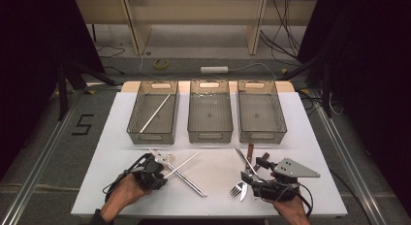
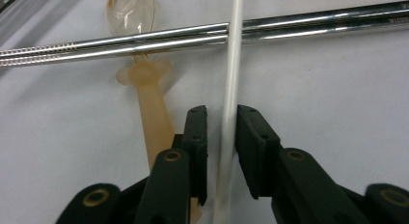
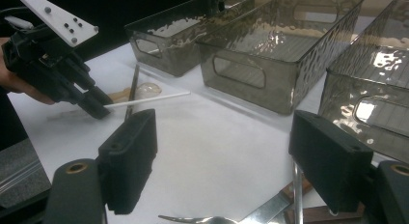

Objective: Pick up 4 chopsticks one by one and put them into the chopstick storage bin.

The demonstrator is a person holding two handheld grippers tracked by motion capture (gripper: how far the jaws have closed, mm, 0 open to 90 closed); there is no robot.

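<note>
A white chopstick (image 2: 233, 64) lies across a pair of metal chopsticks (image 2: 144, 40) and runs back between the jaws of my left gripper (image 2: 222, 122). The right pad sits against the stick, while a thin gap shows on the left side. Beside it lies a translucent amber spoon (image 2: 154, 113). In the high view the left gripper (image 1: 162, 175) is at the table's front left. My right gripper (image 1: 253, 172) is at the front right, its jaws wide apart and empty above a fork (image 1: 236, 188) and a wooden-handled knife (image 1: 248, 157).
Three translucent grey bins (image 1: 210, 136) stand in a row across the middle of the white table (image 1: 116, 137). The left bin (image 1: 145, 136) holds another white chopstick (image 1: 155, 113). The table's front edge is close behind both hands.
</note>
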